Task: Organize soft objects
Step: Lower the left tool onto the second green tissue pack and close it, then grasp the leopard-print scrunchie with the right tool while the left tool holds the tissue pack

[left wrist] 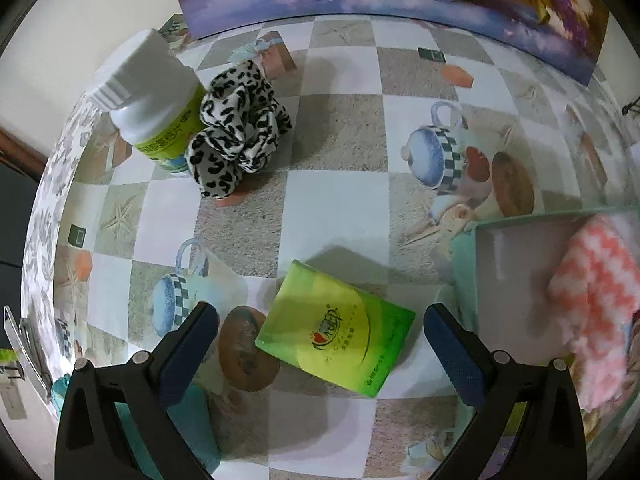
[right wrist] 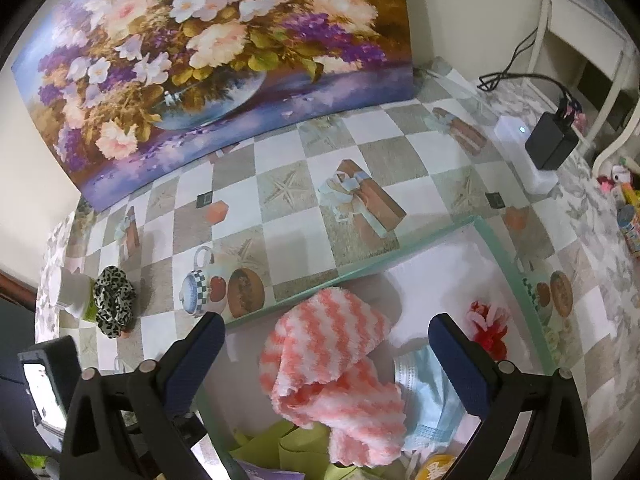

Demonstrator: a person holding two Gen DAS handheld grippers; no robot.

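Outside sit one tissue pack (left wrist: pixel 335 330), one scrunchie (left wrist: pixel 236 128), one bottle (left wrist: pixel 154 100).

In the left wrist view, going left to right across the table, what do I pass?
White-capped bottle → leopard-print scrunchie → green tissue pack → glass-walled box holding the pink-and-white striped cloth.

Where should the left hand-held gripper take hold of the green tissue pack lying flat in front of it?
Take the green tissue pack across its shorter width, coming straight down from above. It lies flat on the table and turned at an angle, so probably rotate the left hand-held gripper until its open fingers line up with the two long edges. Both of those edges are free of neighbours.
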